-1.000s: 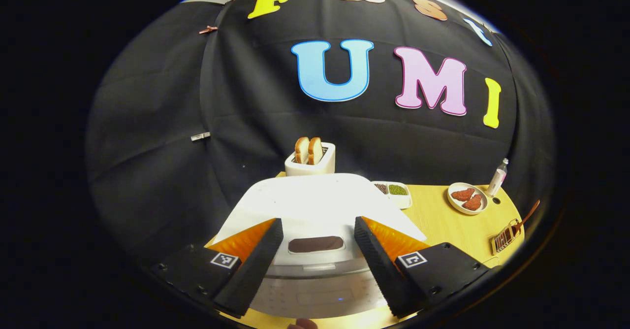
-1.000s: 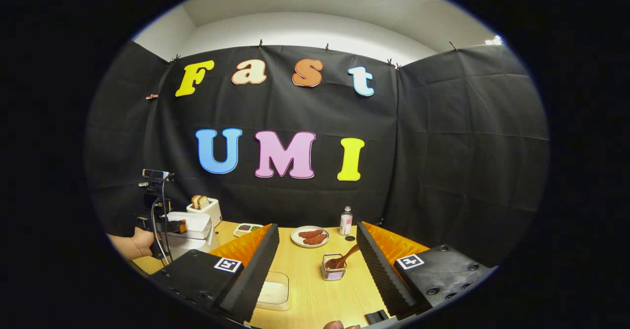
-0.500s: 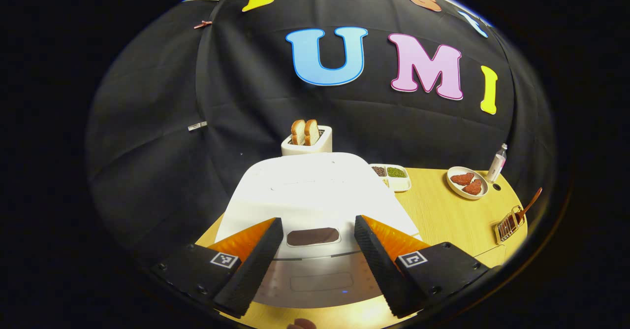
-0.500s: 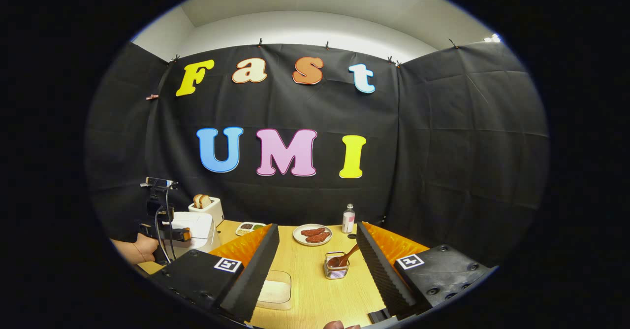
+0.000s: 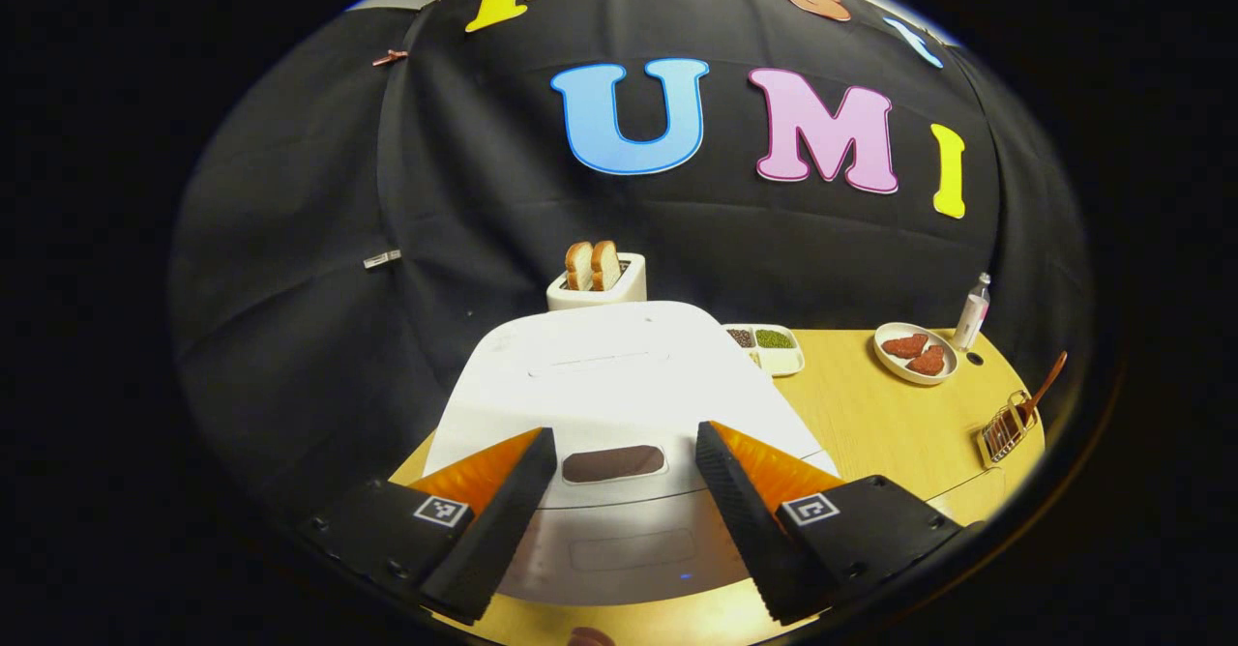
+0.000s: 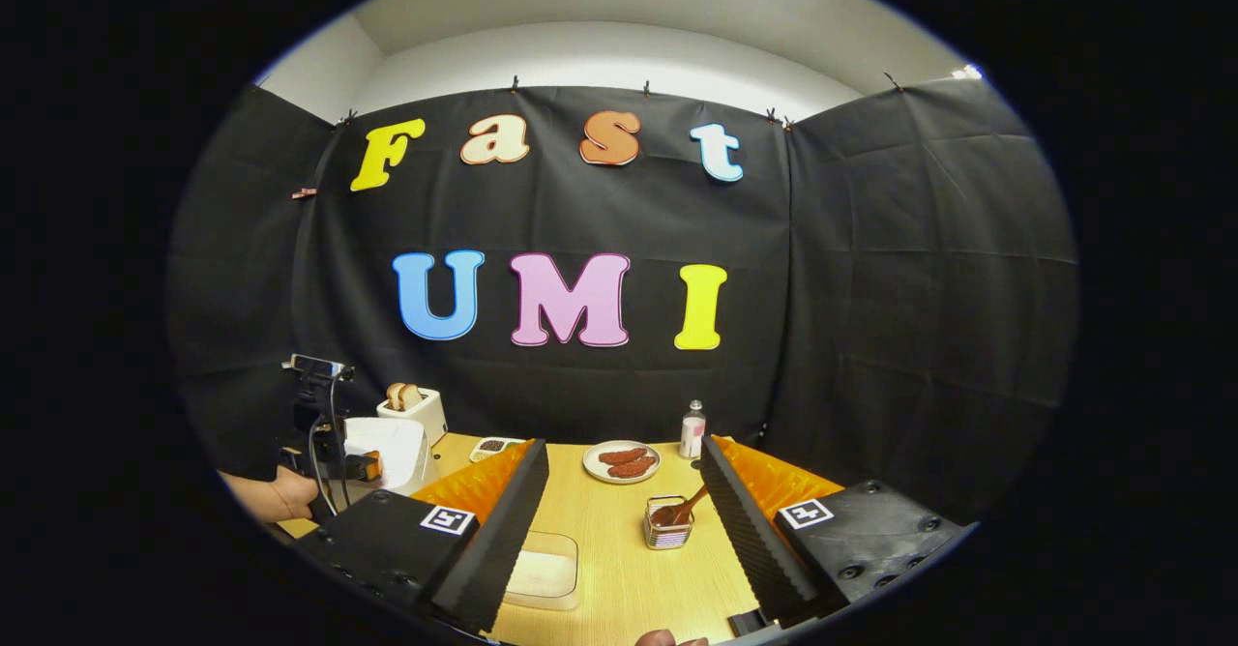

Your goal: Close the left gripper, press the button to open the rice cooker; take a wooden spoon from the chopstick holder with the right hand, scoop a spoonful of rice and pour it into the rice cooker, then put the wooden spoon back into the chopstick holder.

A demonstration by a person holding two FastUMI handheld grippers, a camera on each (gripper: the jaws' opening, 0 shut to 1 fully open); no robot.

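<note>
In the left gripper view we see our left gripper (image 5: 619,477) held just above the front of the white cooker (image 5: 609,375), its fingers spread wide and grasping nothing. The cooker's lid is down. The dark button (image 5: 613,463) on the lid's front edge lies between the two fingers, and neither finger touches it. The cooker stands at the table's (image 5: 870,424) left end.

Behind the cooker, at the table's back edge, a toaster (image 5: 597,288) holds two slices of bread. To the right of the cooker along the back edge are a small tray (image 5: 769,348) of dark and green grains, a plate (image 5: 914,354) with two brown pieces, and a bottle (image 5: 972,310). Toward the table's right edge a wire holder (image 5: 1006,426) keeps the spoon (image 5: 1045,385), whose handle leans up and to the right.

In the right gripper view our right gripper (image 6: 624,501) hangs over the table's front edge, fingers likewise released and empty. Between them, farther along the table, the holder (image 6: 665,528) stands with the spoon (image 6: 682,511) in it, apart from both fingers. A clear container (image 6: 544,576) of rice sits by the left finger near the front edge. At the left of this view a hand (image 6: 280,493) holds the left gripper (image 6: 360,467) at the cooker (image 6: 392,445).
</note>
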